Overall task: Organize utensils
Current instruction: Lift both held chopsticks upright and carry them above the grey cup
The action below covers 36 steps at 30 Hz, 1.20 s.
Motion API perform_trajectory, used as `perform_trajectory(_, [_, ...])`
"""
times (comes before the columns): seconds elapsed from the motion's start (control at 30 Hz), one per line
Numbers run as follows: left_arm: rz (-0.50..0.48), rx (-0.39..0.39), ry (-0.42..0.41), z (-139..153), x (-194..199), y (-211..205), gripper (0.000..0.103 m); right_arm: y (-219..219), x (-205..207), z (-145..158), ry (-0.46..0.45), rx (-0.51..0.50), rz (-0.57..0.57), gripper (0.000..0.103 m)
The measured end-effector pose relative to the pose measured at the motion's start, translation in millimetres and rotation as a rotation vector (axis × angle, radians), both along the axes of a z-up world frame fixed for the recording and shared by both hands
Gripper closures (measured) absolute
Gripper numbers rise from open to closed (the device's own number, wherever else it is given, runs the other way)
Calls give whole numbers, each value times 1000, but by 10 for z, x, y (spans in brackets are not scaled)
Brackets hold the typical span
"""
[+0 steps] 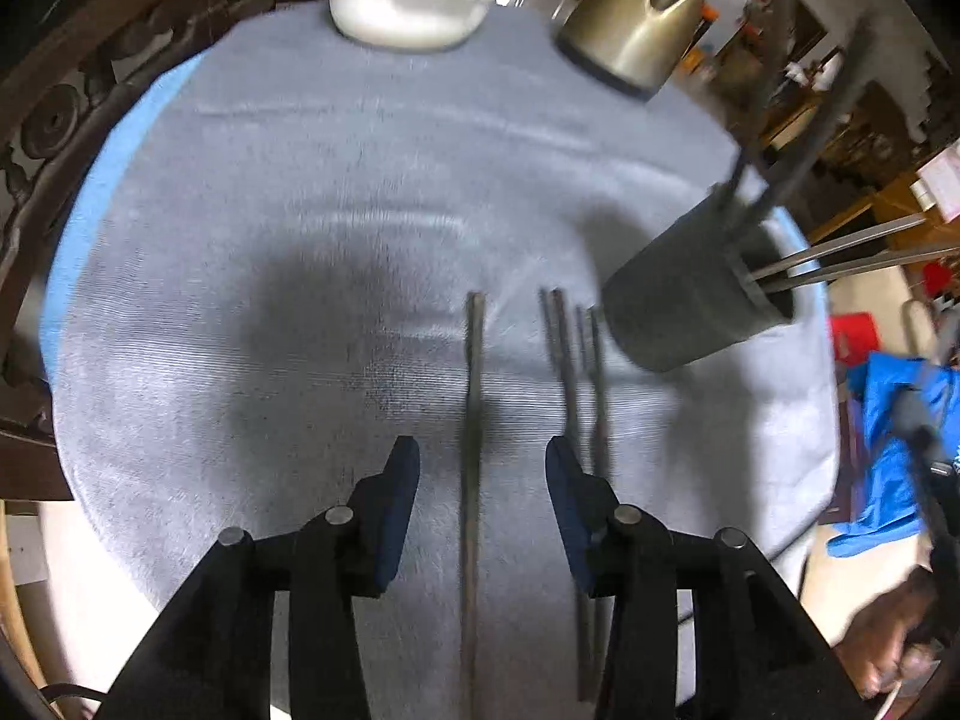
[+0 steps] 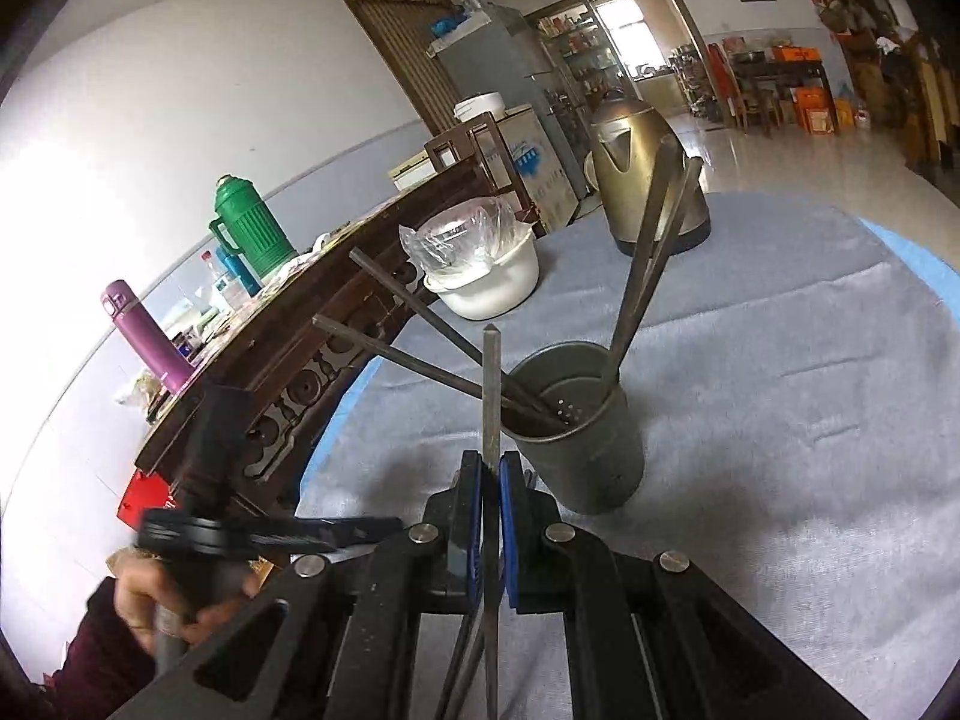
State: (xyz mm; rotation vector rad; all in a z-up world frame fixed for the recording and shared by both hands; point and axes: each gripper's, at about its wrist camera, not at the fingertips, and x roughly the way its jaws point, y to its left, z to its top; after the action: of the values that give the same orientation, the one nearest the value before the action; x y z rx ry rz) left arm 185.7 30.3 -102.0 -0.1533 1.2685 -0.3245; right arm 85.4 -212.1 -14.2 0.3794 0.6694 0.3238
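My left gripper (image 1: pixel 483 468) is open and points down at the grey cloth (image 1: pixel 300 192). One metal chopstick (image 1: pixel 474 408) lies on the cloth between its fingers, and neither pad touches it. Several more chopsticks (image 1: pixel 570 372) lie just to its right, beside the right finger. A dark metal cup (image 1: pixel 690 306) holding chopsticks stands at the right. In the right wrist view my right gripper (image 2: pixel 492 468) is shut on a chopstick (image 2: pixel 492 384) that sticks up in front of the cup (image 2: pixel 582 438). Several chopsticks (image 2: pixel 648 252) lean in that cup.
A brass-coloured kettle (image 1: pixel 636 24) and a white bowl (image 1: pixel 408 6) covered with plastic stand at the far side of the cloth. A dark carved wooden table edge (image 2: pixel 288 372) runs along the left, with flasks on it. A person's hand (image 2: pixel 150 606) is at lower left.
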Motion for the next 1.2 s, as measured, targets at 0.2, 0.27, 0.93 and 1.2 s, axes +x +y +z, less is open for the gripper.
perform_trajectory(0.2, [18,46,79,-248,150,-84,59,-38,-37,9,-1,6,-6,97])
perform_trajectory(0.27, [21,49,66,-241,183,-101,65,-42,-46,0,0,7,-9,97])
perform_trajectory(0.93, [80,-98,-399,872,-316,7,98,-117,-322,494,-214,-48,-114,97])
perform_trajectory(1.2, [124,-239,-707,1691,-653,34,98,-198,-371,864,-387,-38,-204,97])
